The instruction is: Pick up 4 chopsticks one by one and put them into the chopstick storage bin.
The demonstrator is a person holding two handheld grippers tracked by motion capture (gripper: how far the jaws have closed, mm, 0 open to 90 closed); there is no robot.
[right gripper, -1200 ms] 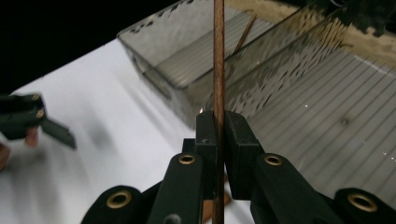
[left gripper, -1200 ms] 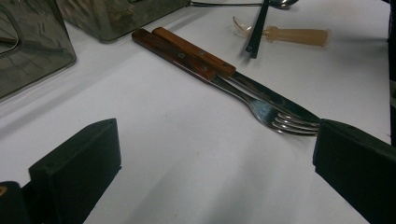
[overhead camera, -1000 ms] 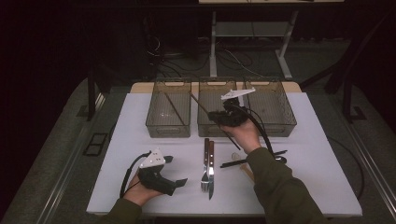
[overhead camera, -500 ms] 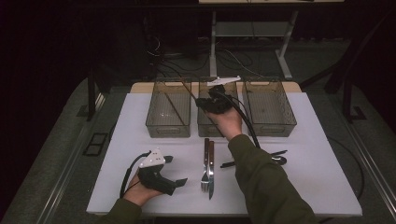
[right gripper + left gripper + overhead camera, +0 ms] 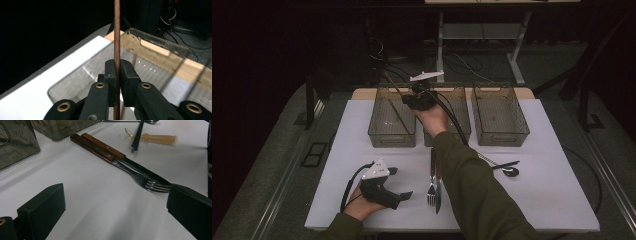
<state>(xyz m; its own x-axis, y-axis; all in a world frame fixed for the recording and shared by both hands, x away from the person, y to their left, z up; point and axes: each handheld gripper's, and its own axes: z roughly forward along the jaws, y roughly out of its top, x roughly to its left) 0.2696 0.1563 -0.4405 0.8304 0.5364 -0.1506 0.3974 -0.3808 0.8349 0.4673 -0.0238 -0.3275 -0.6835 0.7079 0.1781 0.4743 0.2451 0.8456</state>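
Left gripper point(image 5: 404, 195): lower left of the high view, resting on the white table point(image 5: 552, 195), jaws wide apart, nothing between them.
Wood-handled fork point(image 5: 117, 162) and knife point(image 5: 125, 160): side by side, lower centre of the table.
Right gripper point(image 5: 117, 75): upper centre, above the leftmost clear plastic bin point(image 5: 393, 116), jaws clamped on a thin brown wooden chopstick point(image 5: 116, 32).
Black spoon point(image 5: 507, 169): right of centre.

A thin brown wooden chopstick point(image 5: 116, 37), clamped upright, stands over what seems the left clear bin point(image 5: 393, 116).
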